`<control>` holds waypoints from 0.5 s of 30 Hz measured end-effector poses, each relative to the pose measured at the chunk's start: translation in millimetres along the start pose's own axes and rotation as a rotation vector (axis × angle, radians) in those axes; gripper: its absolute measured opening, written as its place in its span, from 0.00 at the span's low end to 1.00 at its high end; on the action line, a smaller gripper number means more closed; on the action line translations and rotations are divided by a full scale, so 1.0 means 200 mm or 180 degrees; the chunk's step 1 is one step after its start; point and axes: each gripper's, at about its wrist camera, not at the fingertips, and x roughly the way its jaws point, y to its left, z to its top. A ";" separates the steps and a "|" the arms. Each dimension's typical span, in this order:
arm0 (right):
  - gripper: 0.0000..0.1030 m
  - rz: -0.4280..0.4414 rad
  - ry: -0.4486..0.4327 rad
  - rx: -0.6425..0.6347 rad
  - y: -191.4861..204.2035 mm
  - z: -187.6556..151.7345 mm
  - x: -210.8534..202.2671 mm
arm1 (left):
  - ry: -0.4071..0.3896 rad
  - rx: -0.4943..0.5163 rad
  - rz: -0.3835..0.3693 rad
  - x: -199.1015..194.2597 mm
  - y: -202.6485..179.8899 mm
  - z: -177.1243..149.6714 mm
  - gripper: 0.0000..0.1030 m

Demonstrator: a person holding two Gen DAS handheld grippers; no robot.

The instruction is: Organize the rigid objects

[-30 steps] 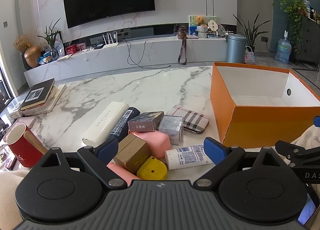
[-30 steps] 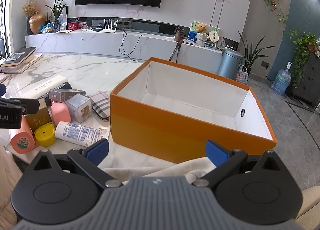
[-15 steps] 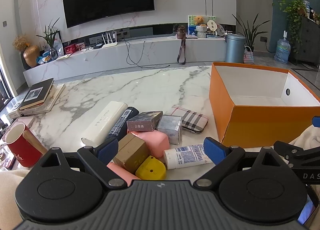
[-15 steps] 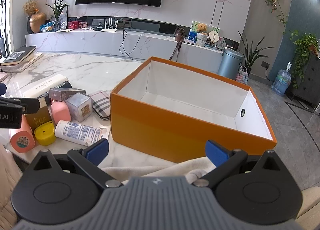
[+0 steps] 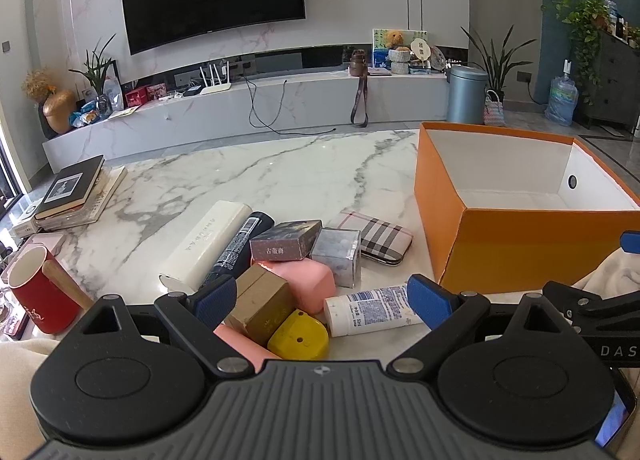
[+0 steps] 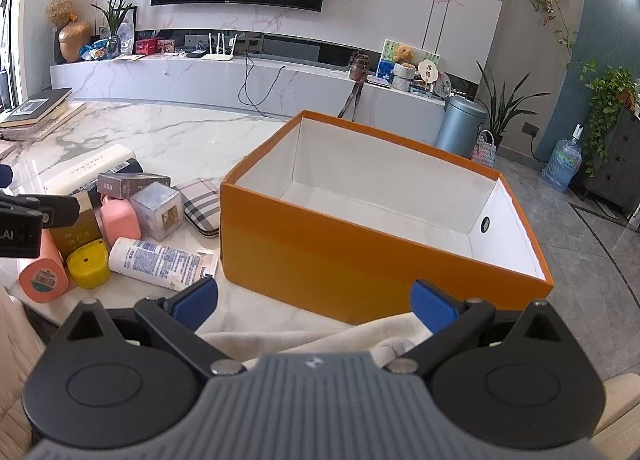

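A pile of small items lies on the marble table (image 5: 280, 176): a white tube (image 5: 370, 310), a yellow case (image 5: 299, 336), a brown box (image 5: 262, 302), a pink box (image 5: 312, 280), a dark card box (image 5: 286, 246), a silvery cube (image 5: 336, 250), a plaid case (image 5: 376, 236) and a long white case (image 5: 208, 244). To their right stands an orange box (image 5: 520, 244), empty inside. My left gripper (image 5: 322, 298) hangs open just before the pile. My right gripper (image 6: 314, 300) is open too, in front of the orange box (image 6: 360, 260) over a cream cloth (image 6: 304, 338).
A red mug (image 5: 38, 290) stands at the left table edge, with a stack of books (image 5: 74, 190) behind it. A black bottle (image 5: 238, 248) lies beside the long white case. A TV bench, a bin and plants line the far wall.
Both views have shifted very slightly; the objects lie as before and both grippers stay open.
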 end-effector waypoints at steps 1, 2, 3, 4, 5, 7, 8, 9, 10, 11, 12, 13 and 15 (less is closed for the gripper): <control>0.98 -0.0002 0.0011 -0.0004 0.00 0.01 0.00 | 0.0018 0.0005 -0.0022 0.00 -0.01 0.00 1.00; 0.98 0.0003 0.0027 -0.0001 0.00 0.01 0.01 | 0.0032 0.0010 -0.0057 0.00 -0.01 0.00 1.00; 0.98 0.0019 0.0044 0.0003 0.00 0.02 0.01 | 0.0046 0.0016 -0.0093 0.00 -0.01 0.01 1.00; 0.98 0.0037 0.0067 0.0005 0.00 0.03 0.01 | 0.0061 0.0023 -0.0122 0.00 -0.01 0.02 1.00; 0.98 0.0068 0.0096 0.0009 -0.01 0.03 0.01 | 0.0076 0.0034 -0.0156 0.00 0.00 0.02 0.98; 0.98 0.0191 0.0207 0.0019 -0.01 0.05 0.04 | 0.0132 0.0051 -0.0230 0.01 0.05 0.05 0.85; 0.97 0.0244 0.0255 0.0019 -0.01 0.05 0.05 | 0.0176 0.0053 -0.0260 0.02 0.07 0.06 0.82; 0.95 0.0319 0.0307 0.0018 -0.01 0.06 0.06 | 0.0235 0.0051 -0.0298 0.04 0.09 0.07 0.76; 0.88 0.0413 0.0346 0.0020 -0.01 0.07 0.07 | 0.0302 0.0043 -0.0344 0.05 0.11 0.08 0.71; 0.82 0.0506 0.0382 0.0031 0.00 0.08 0.07 | 0.0370 0.0037 -0.0387 0.06 0.13 0.08 0.70; 0.79 0.0589 0.0418 0.0049 0.01 0.09 0.08 | 0.0432 0.0036 -0.0417 0.08 0.15 0.09 0.66; 0.76 0.0670 0.0448 0.0079 0.02 0.10 0.09 | 0.0490 0.0051 -0.0438 0.09 0.17 0.10 0.62; 0.69 0.0815 0.0475 0.0111 0.04 0.13 0.11 | 0.0607 0.0077 -0.0443 0.12 0.21 0.11 0.57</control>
